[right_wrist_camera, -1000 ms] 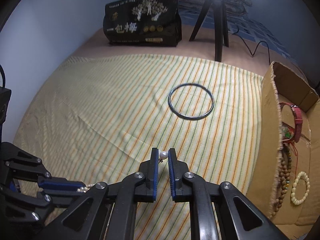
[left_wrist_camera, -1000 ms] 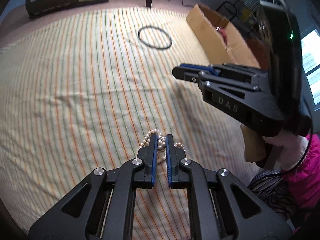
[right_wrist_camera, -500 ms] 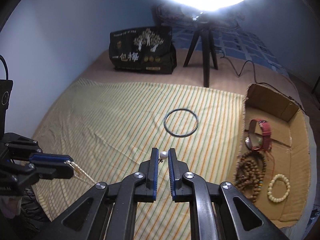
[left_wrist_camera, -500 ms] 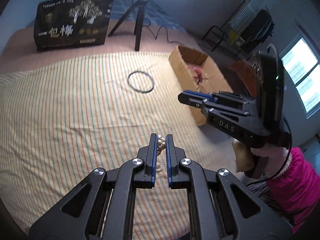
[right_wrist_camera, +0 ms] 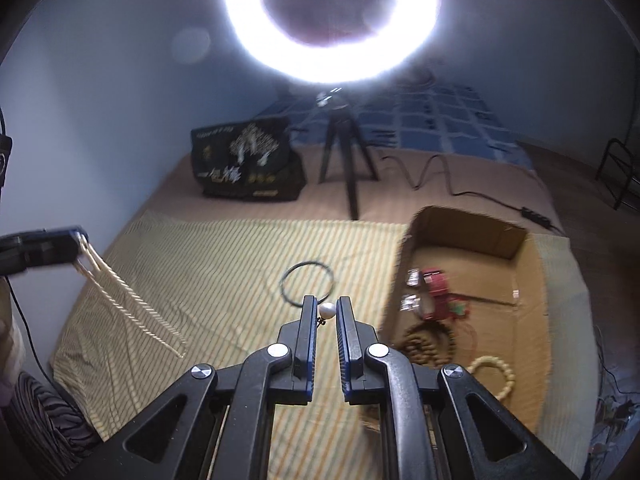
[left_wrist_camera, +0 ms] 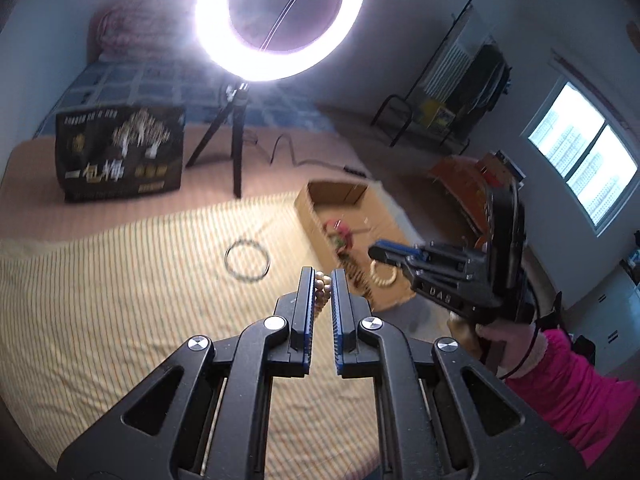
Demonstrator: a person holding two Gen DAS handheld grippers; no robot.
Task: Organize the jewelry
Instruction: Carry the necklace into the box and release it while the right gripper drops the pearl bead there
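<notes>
Left wrist view: the left hand-held gripper (left_wrist_camera: 321,280) has its two fingers pressed onto one pearl necklace (left_wrist_camera: 321,294), whose beads show in a short column between the blue pads, lifted above the striped cloth (left_wrist_camera: 120,300). To its right the right hand-held gripper (left_wrist_camera: 378,251) is held by a hand in a pink sleeve (left_wrist_camera: 576,384); its tips hover over one open cardboard box (left_wrist_camera: 316,220), and from this side I cannot tell how its fingers stand. In the box lie one red item (left_wrist_camera: 340,232), blurred, one cream bead bracelet (left_wrist_camera: 383,277) and dark brown beads (left_wrist_camera: 356,276). One black ring (left_wrist_camera: 247,259) lies flat on the cloth, left of the box. Behind stand one black printed bag (left_wrist_camera: 120,156) and one ring light (left_wrist_camera: 280,20) on a tripod.

Right wrist view: the right hand-held gripper (right_wrist_camera: 327,312) pinches a single white pearl (right_wrist_camera: 328,311) with a small dark clasp beside it. The necklace (right_wrist_camera: 132,304) runs as two strands from the left hand-held gripper (right_wrist_camera: 78,240), at the left edge, down towards the right gripper. The black ring (right_wrist_camera: 307,283) lies just beyond the fingertips. The cardboard box (right_wrist_camera: 532,320) holds one red strap (right_wrist_camera: 438,286), one coil of brown beads (right_wrist_camera: 430,340) and one cream bracelet (right_wrist_camera: 494,376).
</notes>
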